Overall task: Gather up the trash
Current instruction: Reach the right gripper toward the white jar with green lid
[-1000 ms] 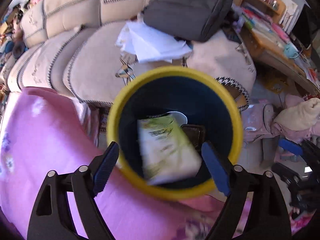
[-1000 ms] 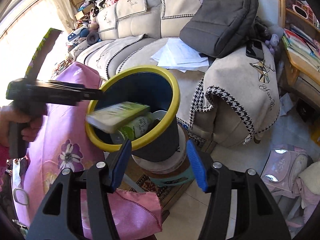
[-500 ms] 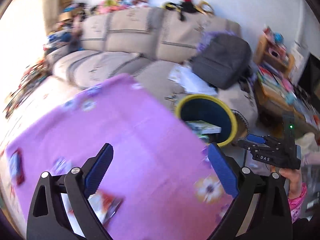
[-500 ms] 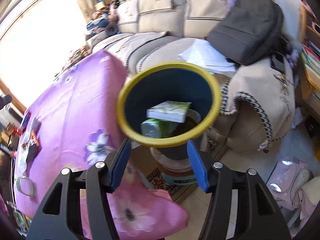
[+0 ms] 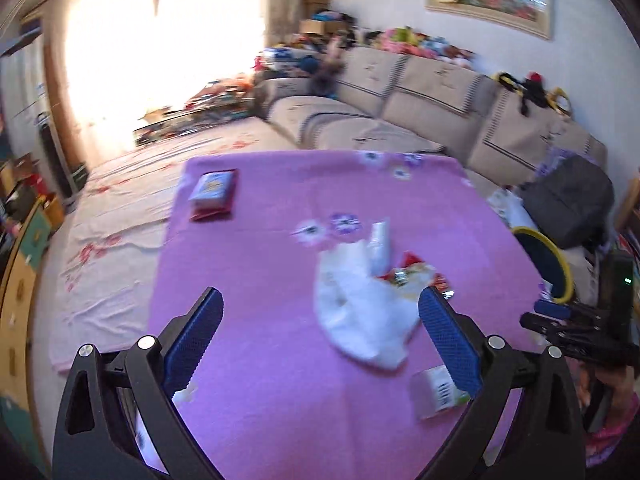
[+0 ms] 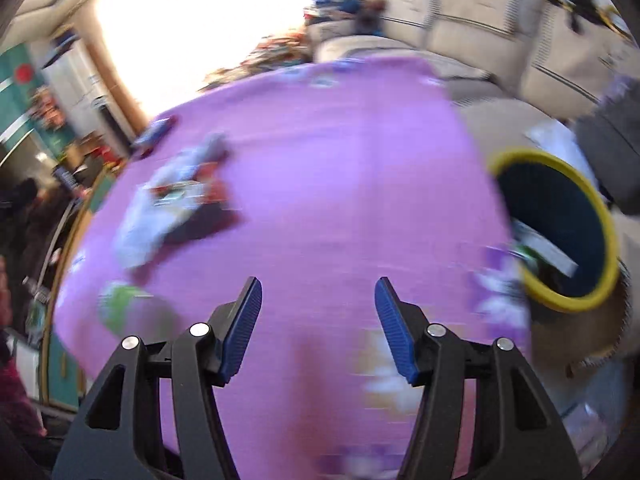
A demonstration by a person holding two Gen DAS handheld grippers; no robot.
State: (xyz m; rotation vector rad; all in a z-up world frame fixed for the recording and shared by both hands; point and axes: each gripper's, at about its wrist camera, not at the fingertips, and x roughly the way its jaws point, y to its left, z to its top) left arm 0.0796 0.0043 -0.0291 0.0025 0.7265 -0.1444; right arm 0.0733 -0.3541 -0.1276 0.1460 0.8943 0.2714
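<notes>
My left gripper (image 5: 320, 336) hangs open over the purple flowered tablecloth (image 5: 260, 280) with nothing between its pads. Just ahead lies a crumpled white plastic bag (image 5: 360, 316) with a red snack wrapper (image 5: 412, 272) and a white tube (image 5: 378, 244). A small green-and-white carton (image 5: 438, 390) lies by the right finger. My right gripper (image 6: 318, 324) is open and empty above the cloth; it also shows at the table's right edge (image 5: 540, 315). The yellow-rimmed blue bin (image 6: 524, 156) stands beside the table with a carton (image 6: 544, 248) inside. The right wrist view is blurred.
A red-and-blue packet (image 5: 214, 194) lies at the far left of the cloth. A beige sofa (image 5: 420, 92) with a grey backpack (image 5: 568, 200) runs behind the table and bin (image 5: 554, 264). A floral bed cover (image 5: 120, 220) lies to the left.
Both grippers have swung away from the bin to over the table. The green-and-white carton dropped into the bin. The left jaws stand wider than before.
</notes>
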